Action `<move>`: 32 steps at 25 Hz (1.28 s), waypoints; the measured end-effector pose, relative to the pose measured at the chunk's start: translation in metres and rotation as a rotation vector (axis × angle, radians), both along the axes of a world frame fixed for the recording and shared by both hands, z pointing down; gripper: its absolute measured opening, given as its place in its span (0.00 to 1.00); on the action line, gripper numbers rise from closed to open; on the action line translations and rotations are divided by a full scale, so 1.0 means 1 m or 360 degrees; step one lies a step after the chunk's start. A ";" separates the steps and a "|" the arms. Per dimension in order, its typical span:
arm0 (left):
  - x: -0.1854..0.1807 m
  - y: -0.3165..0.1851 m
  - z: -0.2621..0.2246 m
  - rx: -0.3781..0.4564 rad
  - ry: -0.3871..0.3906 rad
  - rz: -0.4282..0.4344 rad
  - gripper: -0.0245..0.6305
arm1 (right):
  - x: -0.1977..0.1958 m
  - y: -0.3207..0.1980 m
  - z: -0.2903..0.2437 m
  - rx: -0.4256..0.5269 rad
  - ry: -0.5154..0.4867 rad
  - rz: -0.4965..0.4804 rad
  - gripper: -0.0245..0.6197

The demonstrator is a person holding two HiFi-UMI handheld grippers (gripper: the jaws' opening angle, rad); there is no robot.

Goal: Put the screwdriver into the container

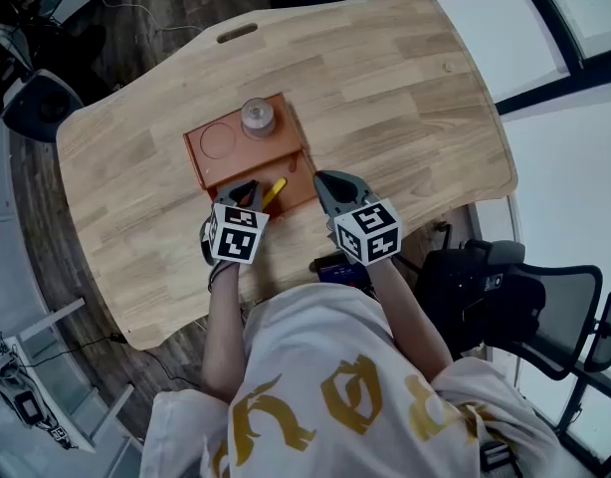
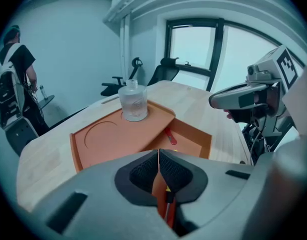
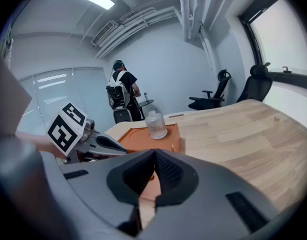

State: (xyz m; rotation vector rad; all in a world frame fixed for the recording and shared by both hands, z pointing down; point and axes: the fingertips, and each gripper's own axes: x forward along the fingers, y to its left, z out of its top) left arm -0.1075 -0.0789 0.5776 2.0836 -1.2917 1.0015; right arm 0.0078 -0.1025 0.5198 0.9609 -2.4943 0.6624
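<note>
Screwdriver (image 1: 274,189) lies in container (image 1: 198,162) sunken bay, 6 o'clock of jar (image 1: 258,116). Left tool (image 1: 248,187) and right tool (image 1: 323,181) both closed, empty, flanking it. Placement looks done; best back off toward 6 o'clock, lifting clear of rim.

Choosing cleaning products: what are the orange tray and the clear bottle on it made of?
Orange rectangular tray: probably moulded plastic, matte, one even colour, rounded rims. Clear round bottle: glossy and see-through, glass or clear plastic; the look leaves it open.
</note>
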 end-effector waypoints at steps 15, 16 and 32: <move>-0.008 0.010 -0.117 0.0623 0.0473 -0.0295 0.05 | 0.000 0.020 -0.055 0.0316 0.0010 0.0008 0.05; -0.009 0.012 -0.124 0.0666 0.0476 -0.0292 0.05 | 0.000 0.022 -0.059 0.0353 0.0026 0.0009 0.05; -0.020 0.064 -0.168 0.0960 0.0421 -0.0376 0.05 | 0.005 0.056 -0.092 0.0569 0.0047 0.0077 0.05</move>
